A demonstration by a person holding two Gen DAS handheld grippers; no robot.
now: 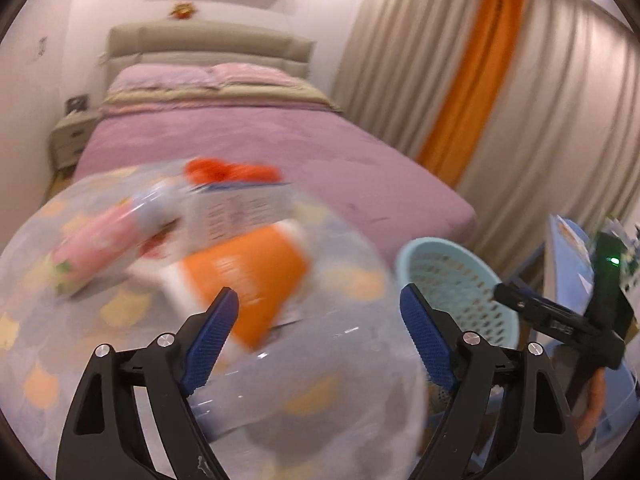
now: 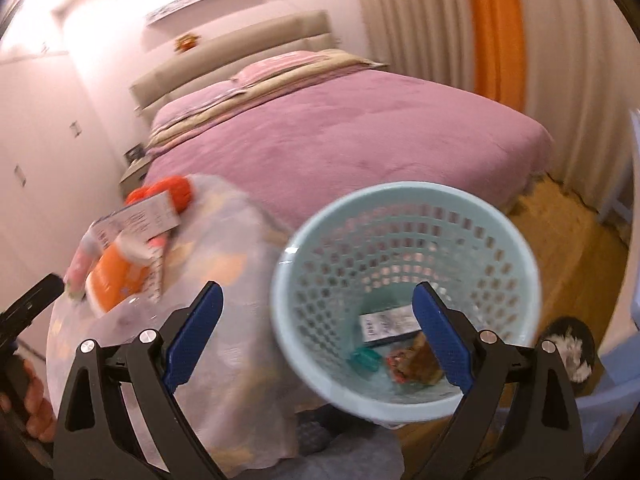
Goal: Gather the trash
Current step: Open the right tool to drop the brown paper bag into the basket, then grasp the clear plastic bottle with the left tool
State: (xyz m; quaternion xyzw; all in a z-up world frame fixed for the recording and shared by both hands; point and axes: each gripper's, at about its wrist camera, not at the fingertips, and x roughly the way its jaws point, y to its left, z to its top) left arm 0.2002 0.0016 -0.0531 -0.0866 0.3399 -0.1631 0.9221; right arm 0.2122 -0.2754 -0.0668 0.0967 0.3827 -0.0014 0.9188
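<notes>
Beneath the spread, empty right tongs (image 2: 316, 300), the pale-blue perforated basket (image 2: 316, 240) holds a few scraps; left tongs (image 1: 320, 304) likewise spread.

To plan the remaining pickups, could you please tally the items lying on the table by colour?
orange box: 1
pink packet: 1
white printed box: 1
red bundle: 1
Total: 4. The pile is blurred, so something more may be hidden in it.
</notes>
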